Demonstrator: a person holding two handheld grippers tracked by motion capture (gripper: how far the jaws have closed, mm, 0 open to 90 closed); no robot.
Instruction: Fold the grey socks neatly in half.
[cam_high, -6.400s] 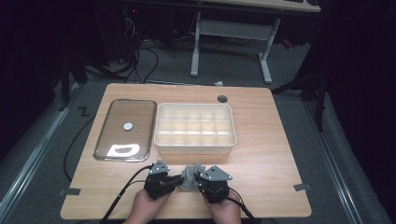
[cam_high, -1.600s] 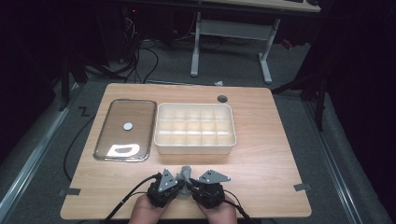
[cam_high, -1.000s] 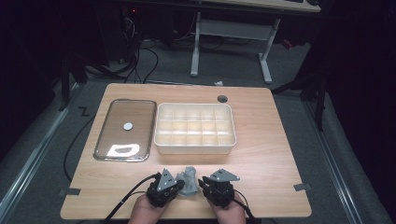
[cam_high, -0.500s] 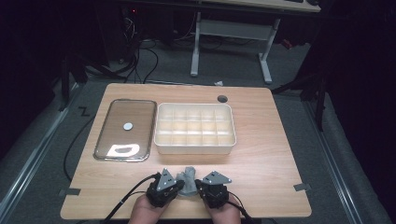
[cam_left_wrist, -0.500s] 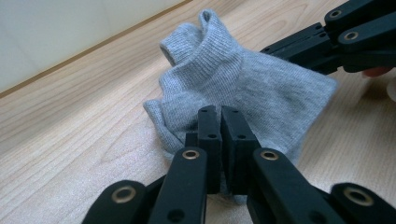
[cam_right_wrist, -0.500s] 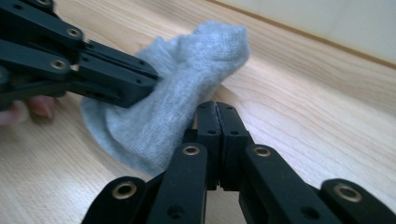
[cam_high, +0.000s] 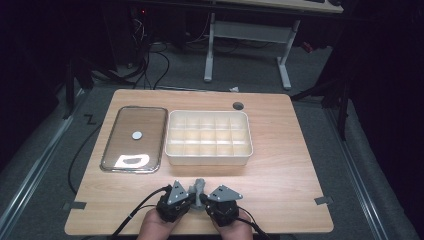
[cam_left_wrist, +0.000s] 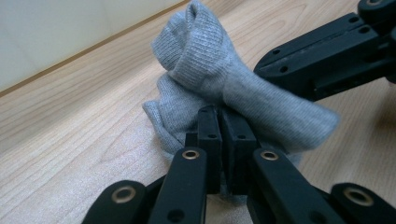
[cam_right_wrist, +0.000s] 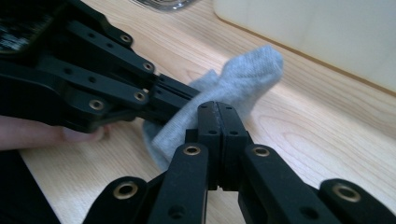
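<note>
Pale wooden table (cam_high: 285, 165) carries all items, with dark floor around it. At the near edge, left gripper (cam_left_wrist: 220, 122) is clamped on a small grey knitted sock (cam_left_wrist: 205, 70), which sits bunched between both tools. Right gripper (cam_right_wrist: 217, 114), just closed within the last moment, pinches the same sock's other end. Beyond stand a cream plastic compartment tray (cam_high: 209, 159) and, left of it, a clear glass lid with metal rim (cam_high: 134, 140).

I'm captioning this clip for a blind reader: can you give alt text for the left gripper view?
The left gripper has its black fingers pinched shut on a grey sock bunched on a pale wooden table. The right gripper reaches in from the upper right to the same sock.
</note>
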